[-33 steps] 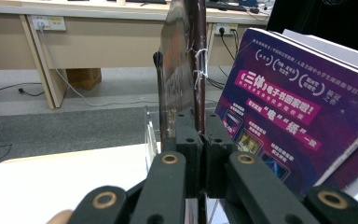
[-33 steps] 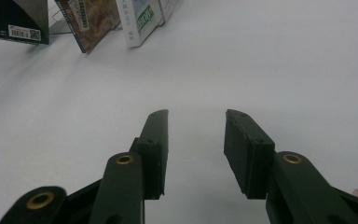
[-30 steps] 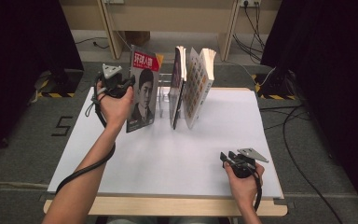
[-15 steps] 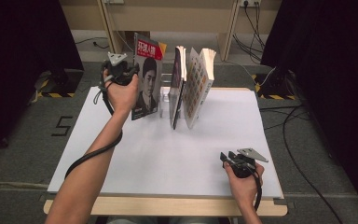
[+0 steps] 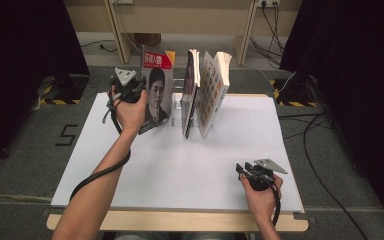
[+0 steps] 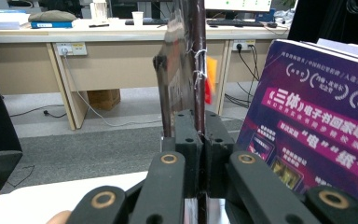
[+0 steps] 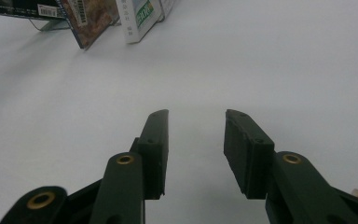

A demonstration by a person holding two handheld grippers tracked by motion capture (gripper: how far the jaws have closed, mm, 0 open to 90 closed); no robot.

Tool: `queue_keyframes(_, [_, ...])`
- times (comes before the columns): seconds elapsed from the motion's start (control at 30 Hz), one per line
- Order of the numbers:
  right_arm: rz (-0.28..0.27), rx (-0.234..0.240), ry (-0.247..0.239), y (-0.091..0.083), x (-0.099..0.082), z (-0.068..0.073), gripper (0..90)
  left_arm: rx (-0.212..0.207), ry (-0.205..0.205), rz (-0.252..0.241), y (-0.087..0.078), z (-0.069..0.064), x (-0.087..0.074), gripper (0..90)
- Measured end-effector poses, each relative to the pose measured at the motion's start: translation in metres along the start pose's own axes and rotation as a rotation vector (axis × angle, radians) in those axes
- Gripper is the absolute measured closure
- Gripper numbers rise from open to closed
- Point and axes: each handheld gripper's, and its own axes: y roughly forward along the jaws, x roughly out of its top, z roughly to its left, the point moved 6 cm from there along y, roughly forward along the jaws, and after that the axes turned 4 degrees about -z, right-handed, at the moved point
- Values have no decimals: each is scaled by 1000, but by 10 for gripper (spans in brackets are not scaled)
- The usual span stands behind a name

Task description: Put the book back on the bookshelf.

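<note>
- The setting is an office-like room with a grey carpet floor and pale wooden desks at the back; in front stands a wooden table (image 5: 175,222) covered by a large white sheet (image 5: 180,165).
- At the left of the sheet, the left gripper (image 5: 132,89) is clamped on the near edge of a thin glossy magazine with a red title block and a portrait cover (image 5: 156,95). In the left gripper view its jaws are pressed narrow together with the magazine's edge running straight up between them.
- The magazine stands upright at the back of the sheet, tilted slightly, its long axis vertical and its lower edge at or close to the sheet; I cannot tell whether it touches.
- Just right of it sits a clear rack (image 5: 179,100), then a dark-covered book (image 5: 189,95) and a thick white-covered book (image 5: 214,90), both upright and leaning.
- The relation that matters: the free slot lies directly right of the held magazine, between it and the dark book, so the next move probably calls for a short sideways shift with the magazine kept vertical.
- At the near right, well apart from the books, the right gripper (image 5: 244,170) rests low over the sheet, its jaws spread wide with nothing between them; the left hand is by far the nearer one.
</note>
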Motion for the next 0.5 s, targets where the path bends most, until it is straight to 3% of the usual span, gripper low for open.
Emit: queue_keyframes(0.5, [6,5,-6,0,-1,3,611,-57,1,21,-46,10,-42,859])
